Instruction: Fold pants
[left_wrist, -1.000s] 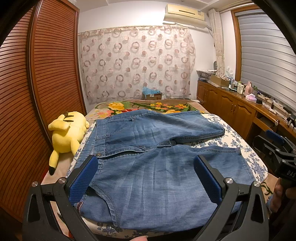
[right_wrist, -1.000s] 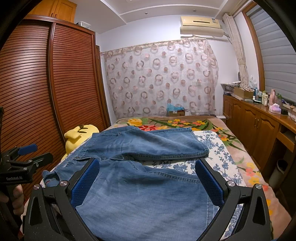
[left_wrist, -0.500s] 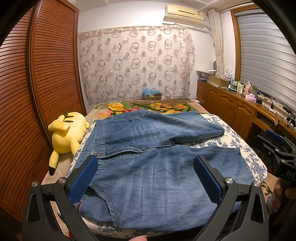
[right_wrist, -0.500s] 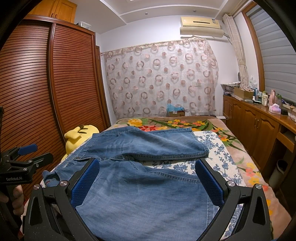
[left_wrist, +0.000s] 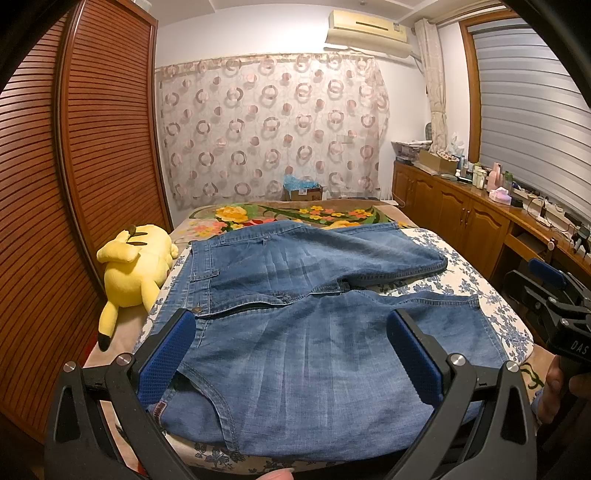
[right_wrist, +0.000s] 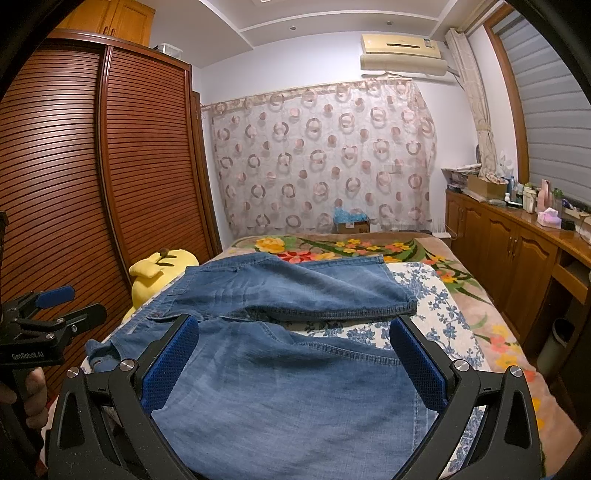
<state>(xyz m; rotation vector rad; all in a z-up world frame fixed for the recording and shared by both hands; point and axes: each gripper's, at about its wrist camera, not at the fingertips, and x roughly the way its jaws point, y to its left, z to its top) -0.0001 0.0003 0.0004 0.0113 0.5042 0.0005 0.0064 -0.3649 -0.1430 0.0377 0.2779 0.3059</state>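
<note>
A pair of blue denim pants (left_wrist: 295, 332) lies spread open on a bed (left_wrist: 491, 310) covered with a blue-and-white floral sheet, the waistband toward the left edge of the bed and the two legs reaching to the right, parted in a shallow V. The far leg (right_wrist: 314, 288) runs toward a bright flowered blanket (right_wrist: 351, 247) at the head of the bed; the near leg (right_wrist: 295, 398) lies along the bed's front edge, its hem close to the right side. The left tongs (left_wrist: 291, 354) hover over the waist end of the near leg, blue-padded fingers (left_wrist: 166, 350) spread wide apart with nothing between them. The right tongs (right_wrist: 293, 363) are poised over the hem end of the same leg, likewise wide apart and gripping nothing. Each tool shows at the edge of the other's view: the right tongs, with a hand (left_wrist: 557, 387) on the grip, at the far right of the left wrist view, and the left tongs, with a hand (right_wrist: 26, 391) below them, at the far left of the right wrist view. A yellow plush toy (left_wrist: 135, 266) lies on the bed's left side, just beside the waistband, near a slatted wooden wardrobe (left_wrist: 92, 166). A circle-patterned curtain (left_wrist: 273, 125) hangs on the back wall beneath an air conditioner (left_wrist: 367, 27), and wooden cabinets (right_wrist: 517, 251) topped with bottles and boxes line the right wall.
</note>
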